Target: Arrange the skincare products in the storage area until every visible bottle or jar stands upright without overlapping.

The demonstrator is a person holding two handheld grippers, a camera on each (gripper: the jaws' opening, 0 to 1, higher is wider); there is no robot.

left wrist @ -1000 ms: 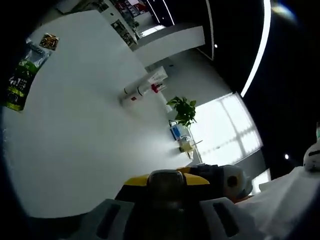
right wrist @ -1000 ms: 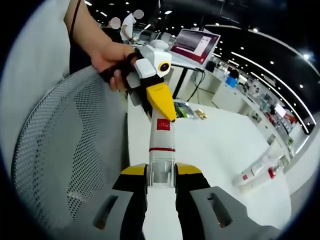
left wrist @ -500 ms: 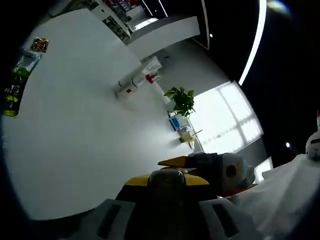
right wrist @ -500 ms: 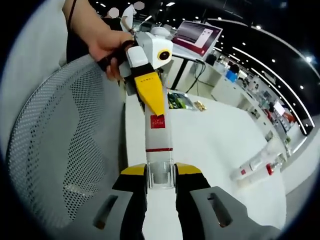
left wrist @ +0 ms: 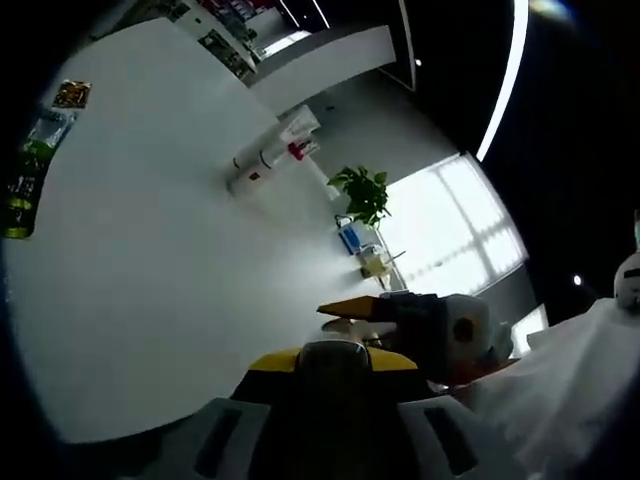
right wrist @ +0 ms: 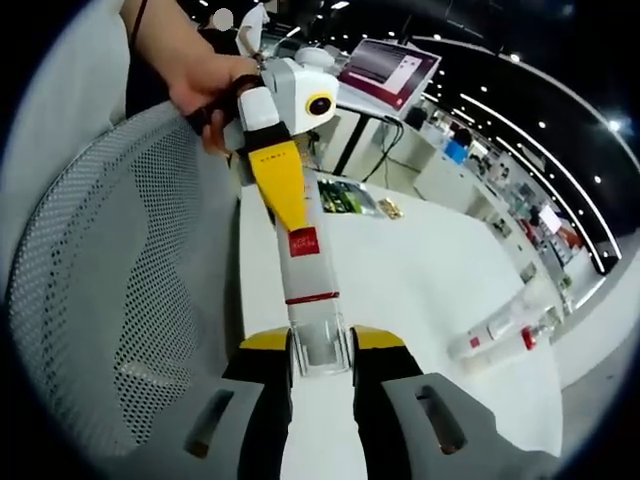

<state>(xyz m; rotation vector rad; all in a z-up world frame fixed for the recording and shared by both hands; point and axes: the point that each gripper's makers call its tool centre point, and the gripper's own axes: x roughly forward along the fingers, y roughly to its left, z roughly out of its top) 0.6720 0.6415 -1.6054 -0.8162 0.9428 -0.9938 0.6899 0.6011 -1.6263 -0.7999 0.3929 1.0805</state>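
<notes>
A long white bottle with a red label and a red band is held off the table by both ends. My right gripper is shut on its clear cap end. My left gripper, held by a hand, grips the other end with its yellow jaws. In the left gripper view that gripper is closed on the bottle's end, and the right gripper reaches in from the right. Two more white bottles lie flat, side by side, far out on the white table.
A grey mesh chair back stands close on the left. Snack packets lie at the table's far edge. Behind the table is an open laptop, and a potted plant stands by a window.
The left gripper and its end of the bottle have swung slightly left in the right gripper view. The right gripper shows further into the left gripper view. Both stay closed on the bottle.
</notes>
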